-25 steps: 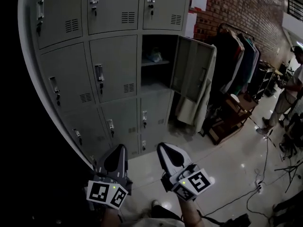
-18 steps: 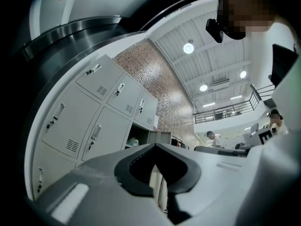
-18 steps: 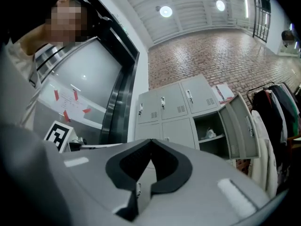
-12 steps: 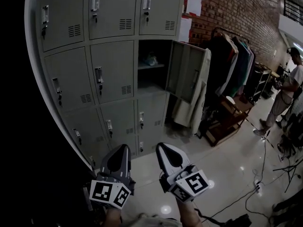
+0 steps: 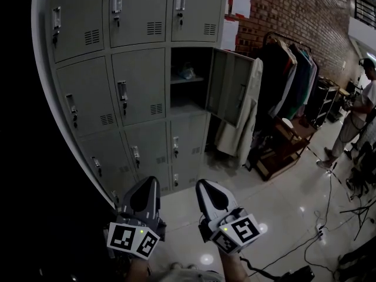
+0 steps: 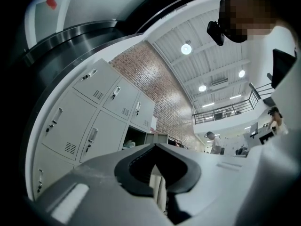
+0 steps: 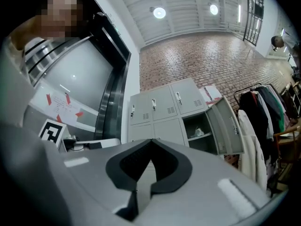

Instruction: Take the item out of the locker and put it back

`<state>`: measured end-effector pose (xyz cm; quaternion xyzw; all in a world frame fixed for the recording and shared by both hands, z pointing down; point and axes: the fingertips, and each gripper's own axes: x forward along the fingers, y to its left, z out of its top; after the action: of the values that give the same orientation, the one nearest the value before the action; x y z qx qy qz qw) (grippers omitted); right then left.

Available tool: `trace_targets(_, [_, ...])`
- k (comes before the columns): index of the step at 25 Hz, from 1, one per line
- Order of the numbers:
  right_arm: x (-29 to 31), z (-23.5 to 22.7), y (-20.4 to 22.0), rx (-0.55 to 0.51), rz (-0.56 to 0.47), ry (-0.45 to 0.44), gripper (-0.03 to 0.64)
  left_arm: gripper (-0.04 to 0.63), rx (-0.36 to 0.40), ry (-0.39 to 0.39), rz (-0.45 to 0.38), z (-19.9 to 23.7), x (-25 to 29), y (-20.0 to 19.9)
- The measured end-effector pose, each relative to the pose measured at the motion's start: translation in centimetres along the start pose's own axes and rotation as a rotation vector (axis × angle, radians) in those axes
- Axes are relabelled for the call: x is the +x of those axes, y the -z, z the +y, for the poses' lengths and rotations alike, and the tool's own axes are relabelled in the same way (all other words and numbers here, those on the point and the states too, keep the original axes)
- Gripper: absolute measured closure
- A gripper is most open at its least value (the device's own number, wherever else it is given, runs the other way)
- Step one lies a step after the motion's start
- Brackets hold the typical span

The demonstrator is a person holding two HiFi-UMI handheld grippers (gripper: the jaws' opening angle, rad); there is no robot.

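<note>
Grey lockers (image 5: pixel 141 81) line the wall beside brick, and one locker (image 5: pixel 189 101) in the middle row stands open, its door (image 5: pixel 230 87) swung out to the right of it. On the shelf (image 5: pixel 188 81) inside that locker sits the item (image 5: pixel 187 71) — small, pale and crumpled, so probably light and soft; pinching its bunched top looks safest. The left gripper (image 5: pixel 151 181) and right gripper (image 5: pixel 202 183) hang low, well short of the locker, jaws clenched on nothing. Bare floor (image 5: pixel 282 198) gives room to approach, but the locker's frame, the shelf lip and the door's edge — a white coat (image 5: pixel 235 137) beside it — narrow the way in.
</note>
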<state>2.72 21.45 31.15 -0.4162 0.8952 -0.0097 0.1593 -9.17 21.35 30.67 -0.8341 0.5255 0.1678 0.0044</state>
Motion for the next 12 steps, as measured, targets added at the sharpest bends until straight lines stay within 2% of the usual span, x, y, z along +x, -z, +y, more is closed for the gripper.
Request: trace_targets(12, [0.13, 0.25, -0.45, -0.001, -0.014, -0.016, 0.615, 0.591, 0.008, -0.017, 0.016, 0.25, 0.12, 0.37])
